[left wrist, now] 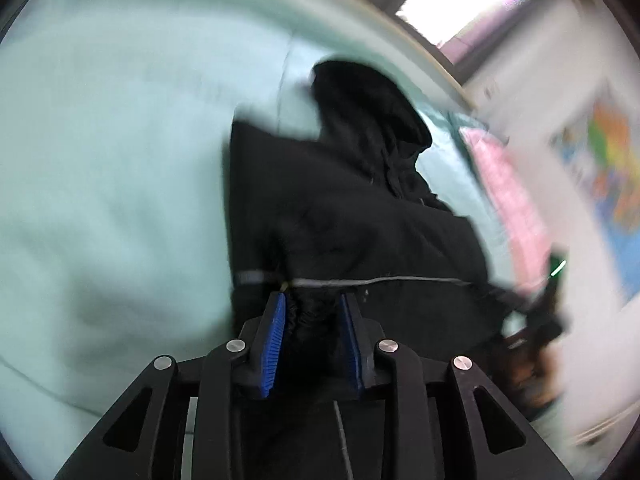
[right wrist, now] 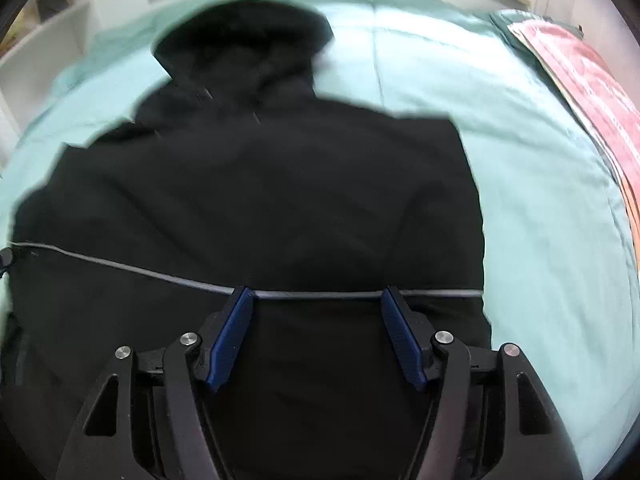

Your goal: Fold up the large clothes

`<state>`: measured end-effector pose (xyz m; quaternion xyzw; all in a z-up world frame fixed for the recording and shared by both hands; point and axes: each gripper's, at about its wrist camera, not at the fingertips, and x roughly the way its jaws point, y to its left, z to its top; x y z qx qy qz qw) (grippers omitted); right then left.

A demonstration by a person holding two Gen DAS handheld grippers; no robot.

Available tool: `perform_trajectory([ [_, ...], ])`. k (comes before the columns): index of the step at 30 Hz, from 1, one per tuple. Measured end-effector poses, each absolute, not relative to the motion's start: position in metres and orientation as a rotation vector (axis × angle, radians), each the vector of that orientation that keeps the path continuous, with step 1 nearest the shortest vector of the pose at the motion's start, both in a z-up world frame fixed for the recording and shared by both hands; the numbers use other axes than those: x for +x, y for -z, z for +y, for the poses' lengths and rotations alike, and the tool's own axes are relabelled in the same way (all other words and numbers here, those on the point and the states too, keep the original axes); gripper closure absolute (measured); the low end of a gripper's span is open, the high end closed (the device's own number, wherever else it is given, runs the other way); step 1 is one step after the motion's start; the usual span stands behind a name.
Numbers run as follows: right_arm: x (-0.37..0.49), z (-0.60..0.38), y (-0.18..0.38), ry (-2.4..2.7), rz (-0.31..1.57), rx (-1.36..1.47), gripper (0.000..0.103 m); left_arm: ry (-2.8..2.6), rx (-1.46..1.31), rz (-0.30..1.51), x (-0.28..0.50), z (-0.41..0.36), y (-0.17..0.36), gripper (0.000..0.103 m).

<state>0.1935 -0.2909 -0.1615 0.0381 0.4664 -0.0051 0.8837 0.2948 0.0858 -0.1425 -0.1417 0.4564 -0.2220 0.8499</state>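
Note:
A black hooded jacket [right wrist: 256,200] with a thin grey stripe lies on a mint green bed [right wrist: 540,240], hood pointing away. My right gripper [right wrist: 316,300] is open, its blue pads [right wrist: 232,336] just above the jacket's lower part, at the stripe. In the blurred left wrist view the jacket [left wrist: 360,220] shows again on the bed [left wrist: 100,180]. My left gripper [left wrist: 312,308] has bunched black fabric between its blue pads [left wrist: 276,340] near the stripe. The right gripper shows faintly at the jacket's right edge [left wrist: 536,320].
A pink and red patterned blanket [right wrist: 600,112] lies along the bed's right side, also seen in the left wrist view [left wrist: 512,200]. A colourful map poster [left wrist: 612,168] hangs on the wall. White shelves [right wrist: 44,40] stand beyond the bed's far left corner.

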Motion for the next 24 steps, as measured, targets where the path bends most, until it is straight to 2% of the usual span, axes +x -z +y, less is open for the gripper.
perform_trajectory([
  [3, 0.200, -0.282, 0.135, -0.040, 0.884, 0.100, 0.033, 0.501, -0.218, 0.886, 0.296, 0.052, 0.107, 0.061],
  [5, 0.218, -0.271, 0.129, -0.034, 0.874, 0.091, 0.031, 0.490, -0.157, 0.885, 0.306, 0.025, 0.103, 0.061],
  [7, 0.238, -0.263, 0.138, -0.023, 0.898, 0.093, 0.031, 0.447, -0.087, 0.927, 0.322, 0.004, 0.120, 0.061],
  [9, 0.262, -0.262, 0.164, 0.041, 0.981, 0.073, 0.032, 0.360, -0.017, 1.028, 0.345, -0.010, 0.160, 0.061],
  [11, 0.273, -0.265, 0.192, 0.061, 1.051, 0.063, 0.028, 0.329, -0.055, 1.100, 0.360, -0.002, 0.200, 0.062],
  [13, 0.273, -0.271, 0.194, 0.056, 1.044, 0.086, 0.026, 0.336, -0.111, 1.083, 0.357, 0.005, 0.204, 0.063],
  [18, 0.262, -0.284, 0.193, 0.022, 1.024, 0.121, 0.025, 0.339, -0.056, 1.047, 0.347, -0.001, 0.193, 0.063],
  [22, 0.215, -0.295, 0.165, -0.042, 0.976, 0.157, 0.025, 0.386, -0.058, 0.999, 0.320, 0.008, 0.153, 0.062],
  [24, 0.184, -0.296, 0.148, -0.081, 0.926, 0.147, 0.025, 0.406, -0.059, 0.937, 0.295, 0.014, 0.131, 0.054],
])
